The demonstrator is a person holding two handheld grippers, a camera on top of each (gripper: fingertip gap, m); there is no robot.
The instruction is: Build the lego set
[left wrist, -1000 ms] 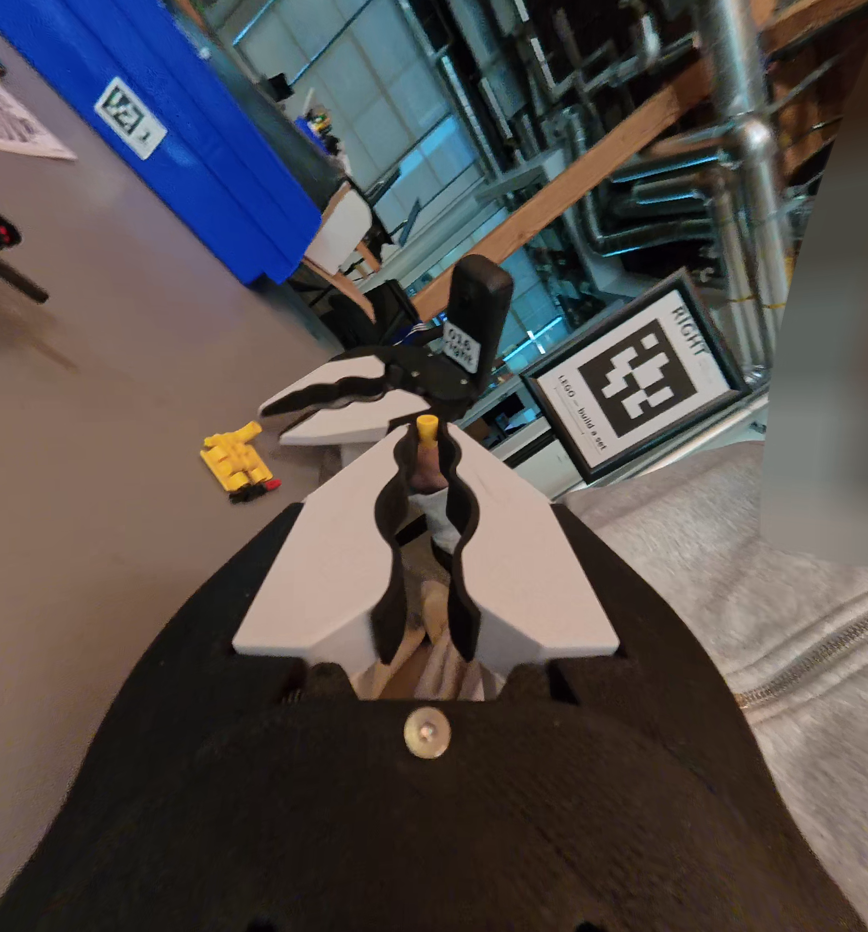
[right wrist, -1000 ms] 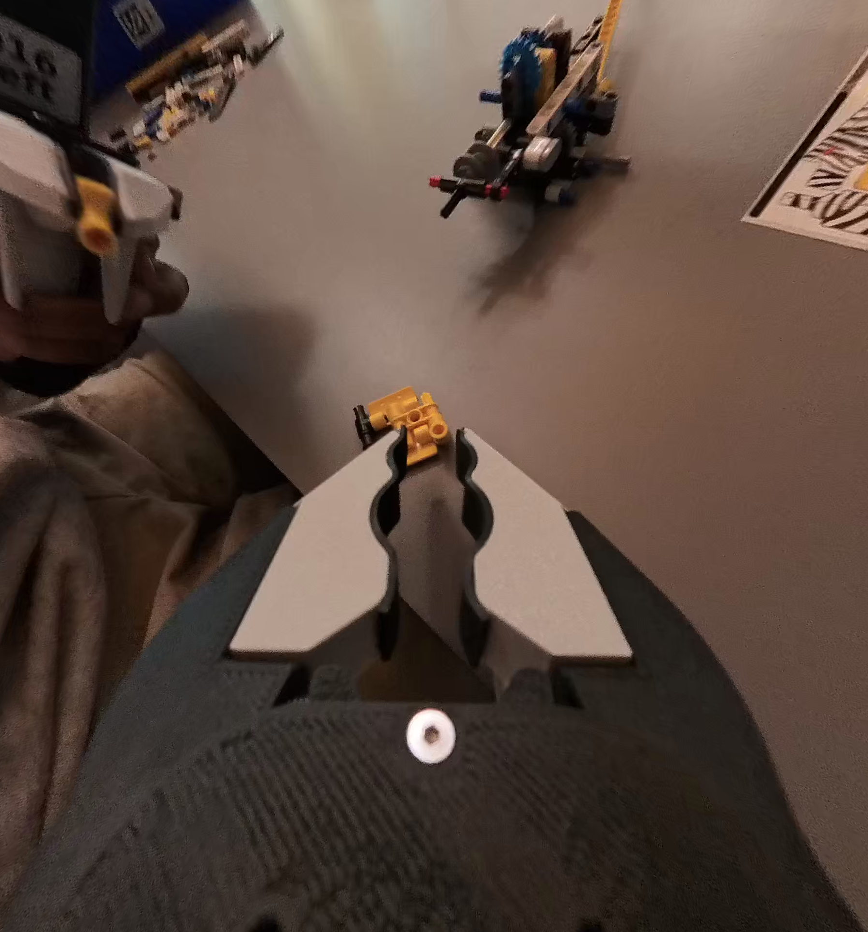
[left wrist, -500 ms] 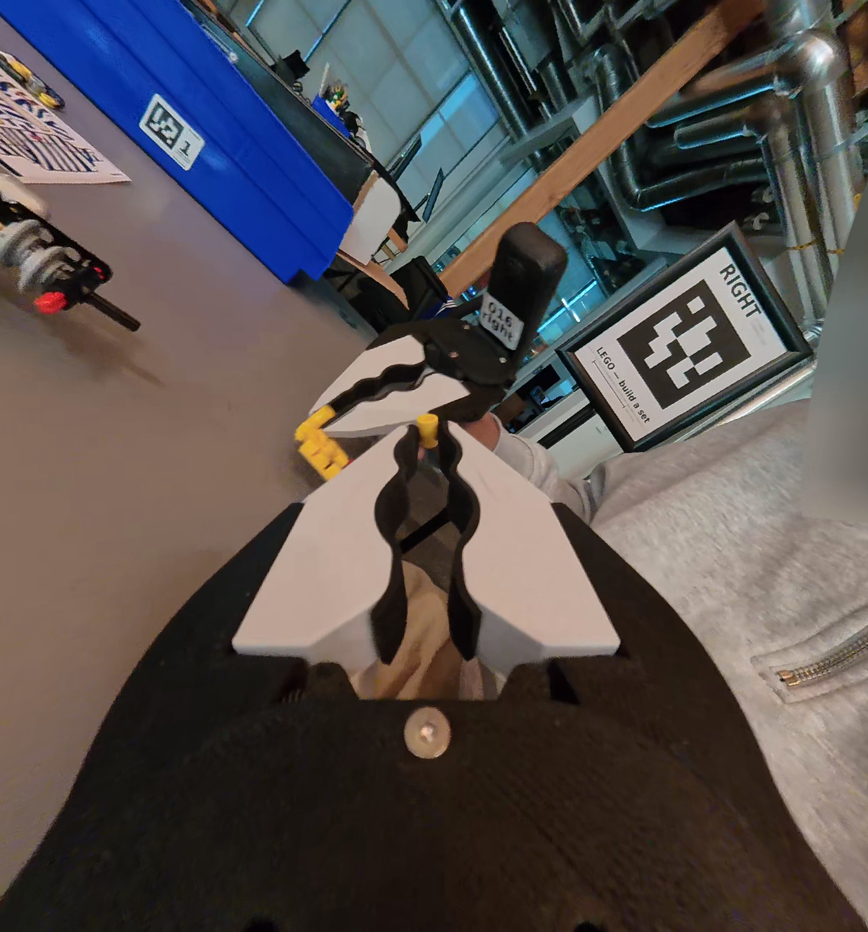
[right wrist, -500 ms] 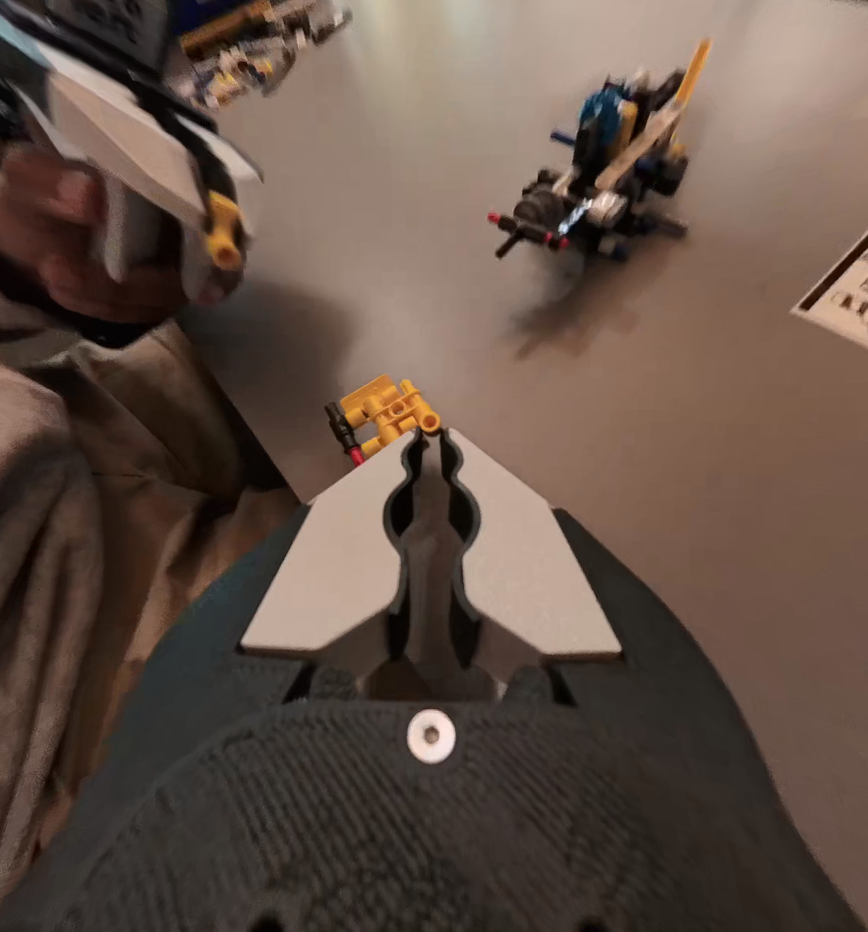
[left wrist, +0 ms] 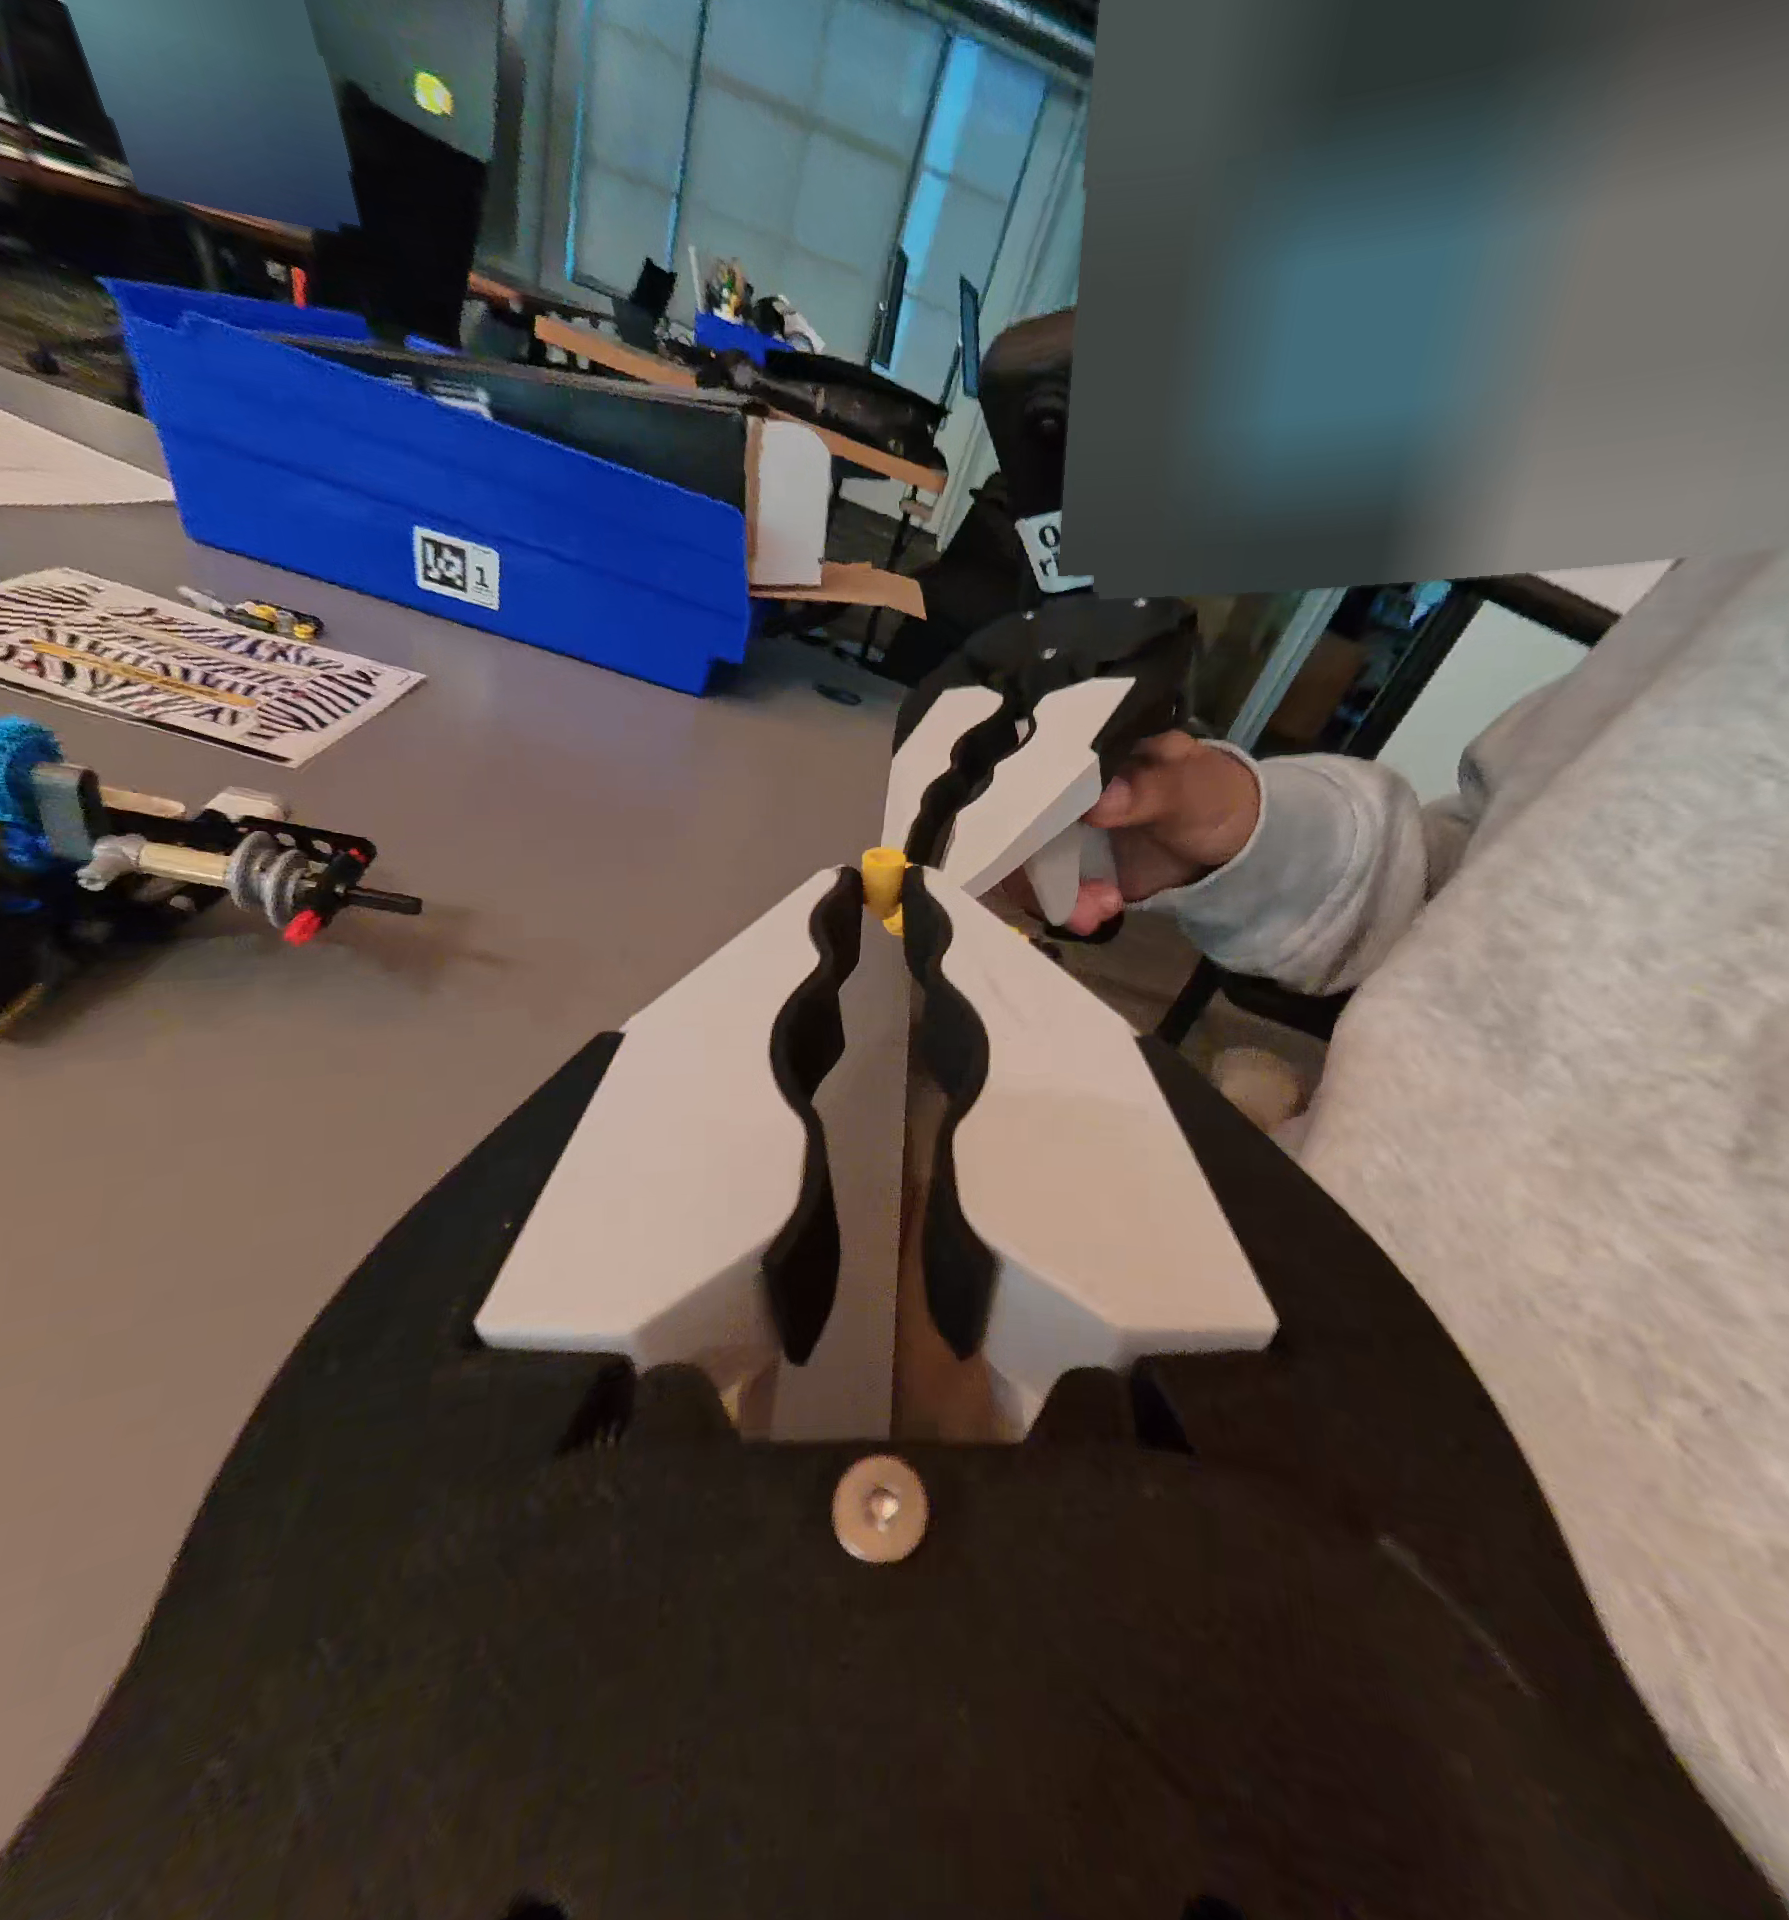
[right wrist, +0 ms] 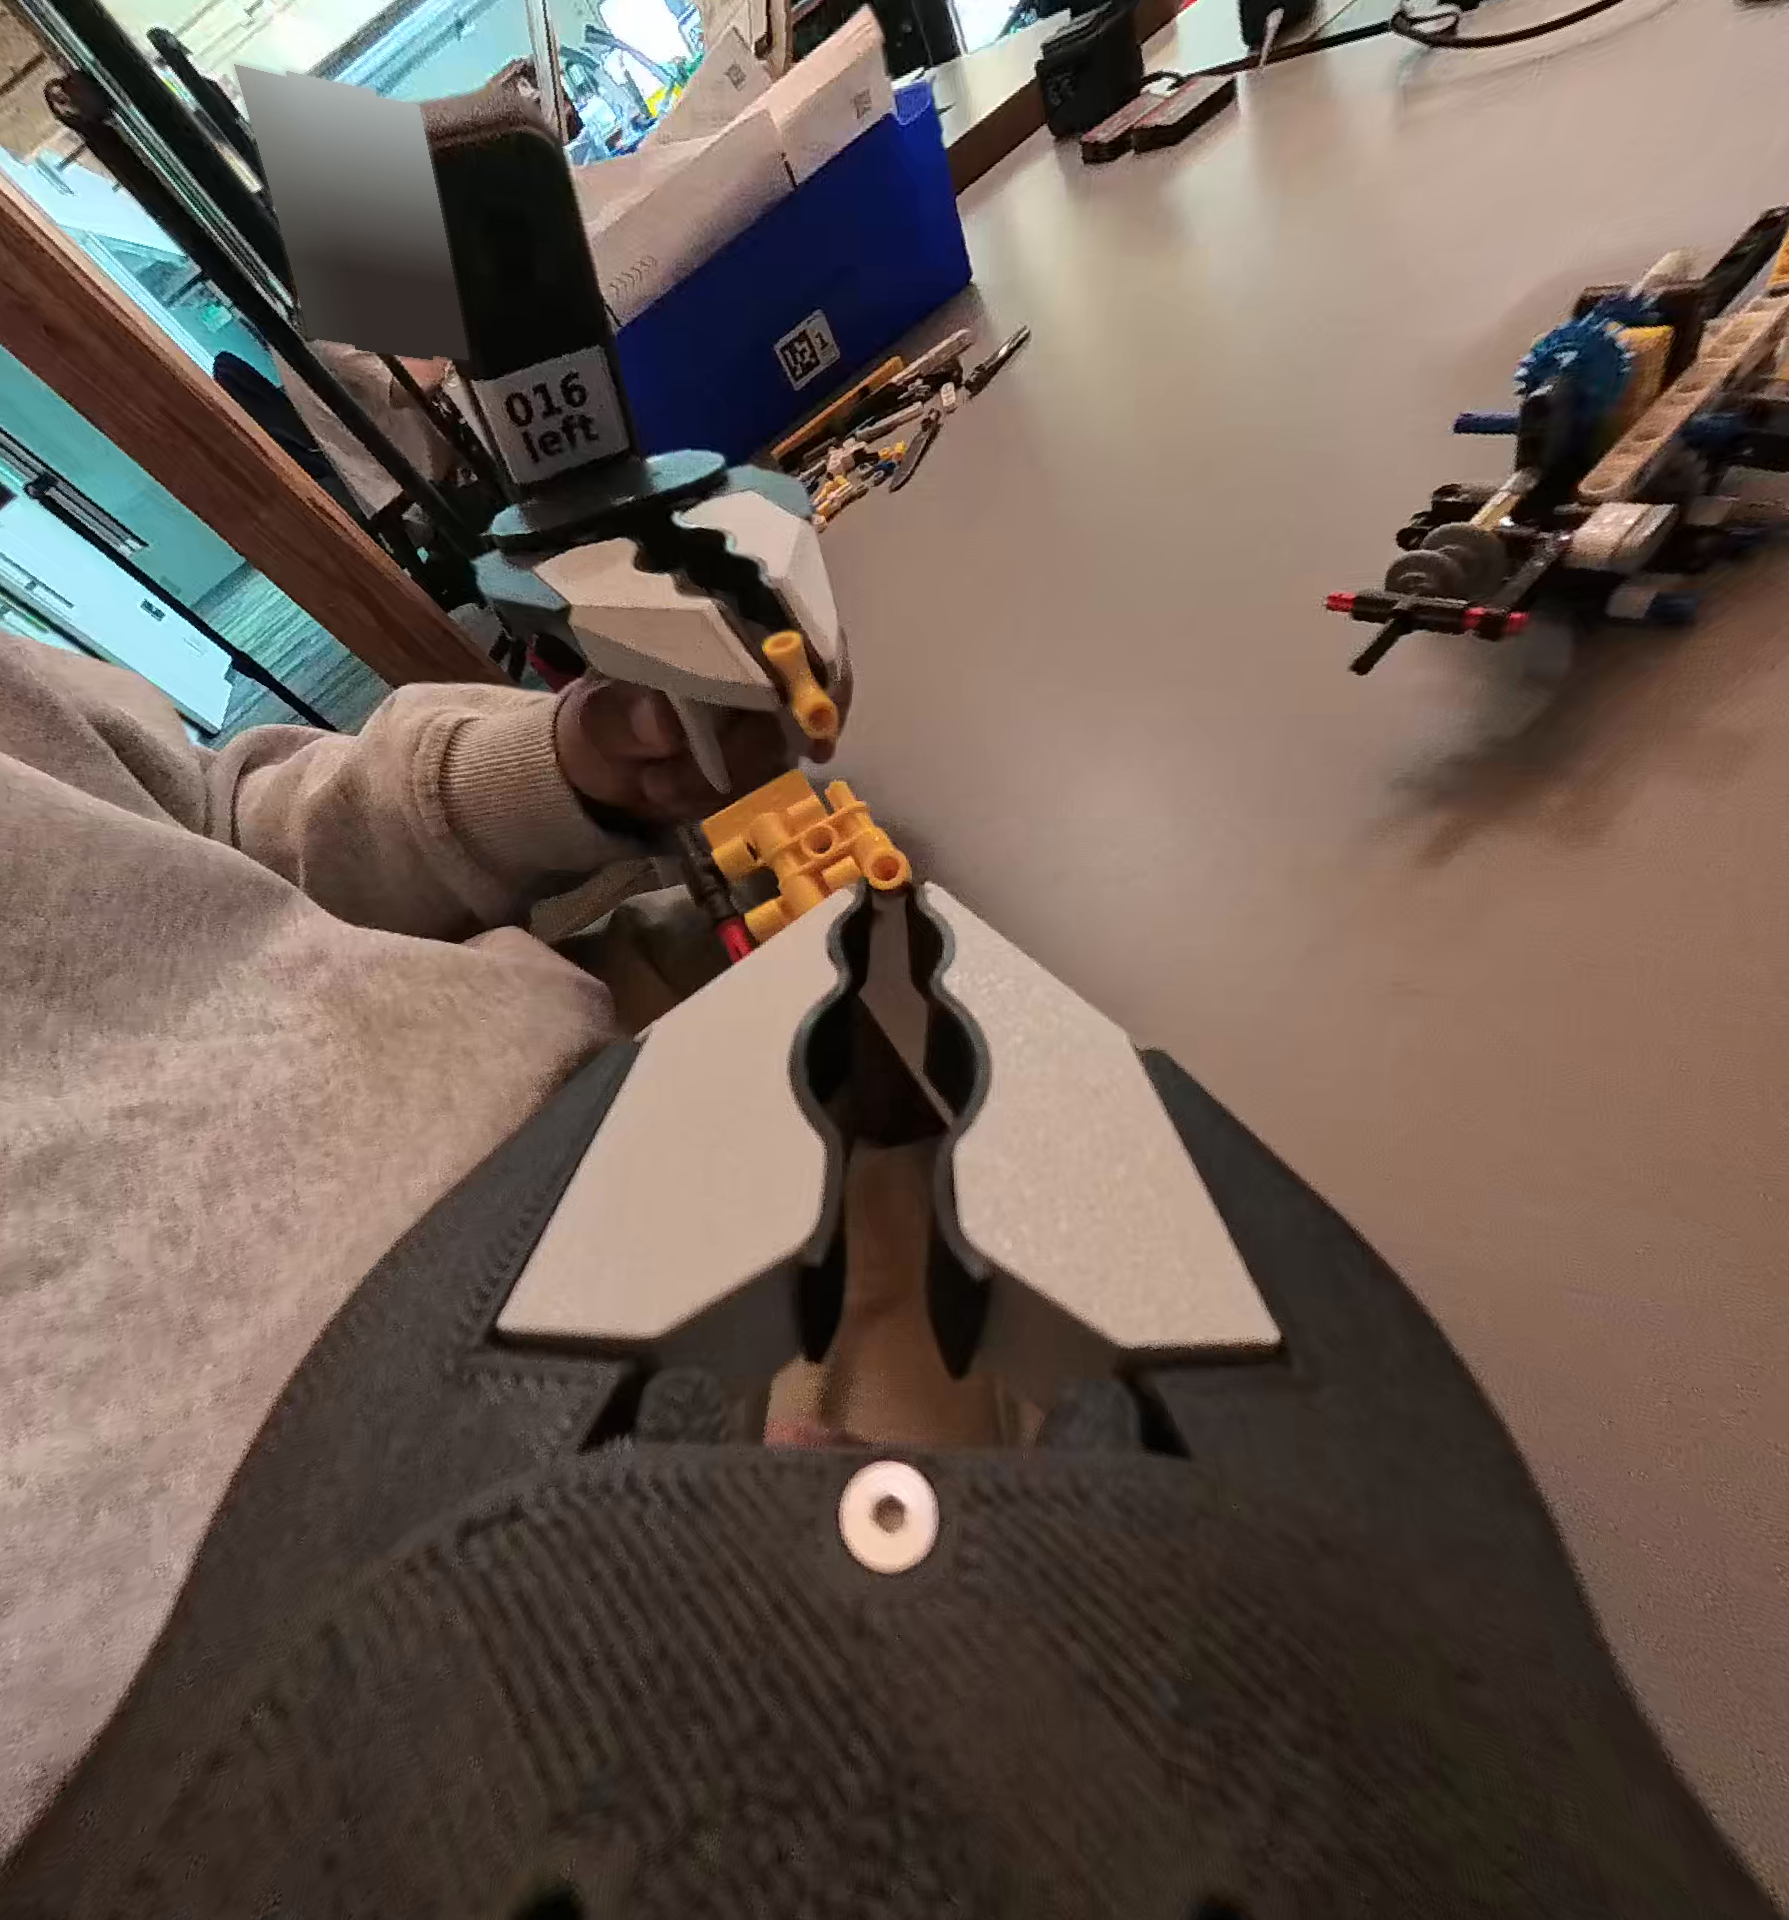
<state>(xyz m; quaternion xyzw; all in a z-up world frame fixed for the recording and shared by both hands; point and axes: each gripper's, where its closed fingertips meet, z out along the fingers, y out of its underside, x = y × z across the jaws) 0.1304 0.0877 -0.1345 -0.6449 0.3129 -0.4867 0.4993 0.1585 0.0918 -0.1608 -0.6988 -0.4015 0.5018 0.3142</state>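
Holding a small yellow peg clamped in my left gripper, jaws of my right gripper pinch a yellow block cluster over the desk edge. Both grips are shallow; misaligned pushing could pop either piece loose.

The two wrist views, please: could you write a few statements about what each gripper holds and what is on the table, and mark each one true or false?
1. The left gripper is shut on a small yellow pin. True.
2. The right gripper is open and holds nothing. False: it is shut on a yellow subassembly.
3. The partly built model rests on the grey table, apart from both grippers. True.
4. The yellow pin is already pushed into the yellow subassembly. False: a gap shows between them in the right wrist view.
5. The bin on the table is red. False: it is blue.
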